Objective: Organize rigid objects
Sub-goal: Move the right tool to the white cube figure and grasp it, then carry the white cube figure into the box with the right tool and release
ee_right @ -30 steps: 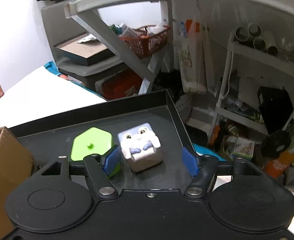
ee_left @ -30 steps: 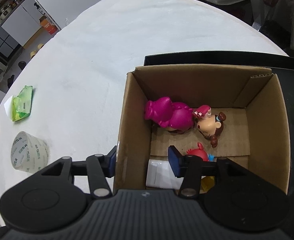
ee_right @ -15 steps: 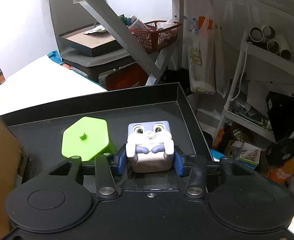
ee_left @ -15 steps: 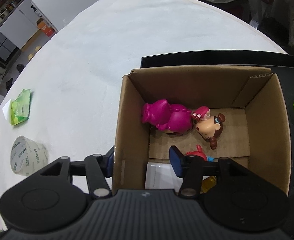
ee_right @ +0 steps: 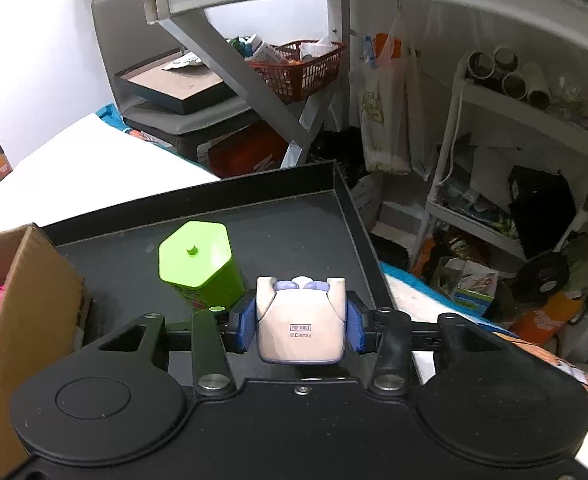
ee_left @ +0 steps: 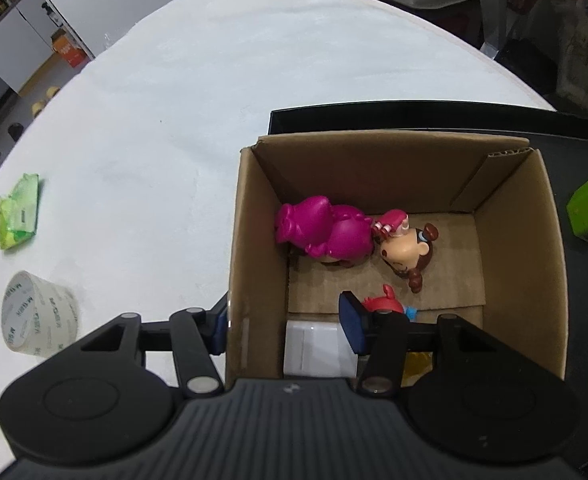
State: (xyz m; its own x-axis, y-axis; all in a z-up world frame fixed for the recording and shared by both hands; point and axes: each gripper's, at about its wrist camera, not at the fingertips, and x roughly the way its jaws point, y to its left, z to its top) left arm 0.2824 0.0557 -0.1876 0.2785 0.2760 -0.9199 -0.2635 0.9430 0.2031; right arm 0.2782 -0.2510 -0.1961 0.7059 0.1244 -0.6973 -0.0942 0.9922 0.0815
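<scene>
The cube figurine [ee_right: 300, 328] sits clamped between the two blue fingers [ee_right: 242, 330] of the right gripper [ee_right: 300, 330], lifted off the black tray [ee_right: 346, 200] with its printed base turned toward the camera and its lavender paws pointing away, beyond the fingertips. It is close to cubic, so it has no real long axis (the nearest thing to one runs base-to-face, along the fingers).

The risk, as I judge it, is slip: the pads bear on smooth, slightly rounded side walls, and a jerky swing toward the cardboard box [ee_right: 21, 280], left of the fingers, could let the figurine rotate or drop. The green hexagonal container [ee_right: 195, 260] stands just left of the fingers and ahead of them, so a low sweep could knock it.

The left gripper [ee_left: 285, 320] has its fingers apart, straddling the box's left wall, one inside and one outside; it holds nothing firmly, so the box could shift if bumped. Inside lie a magenta bear [ee_left: 326, 232] and a brown-haired doll [ee_left: 408, 252], touching.
</scene>
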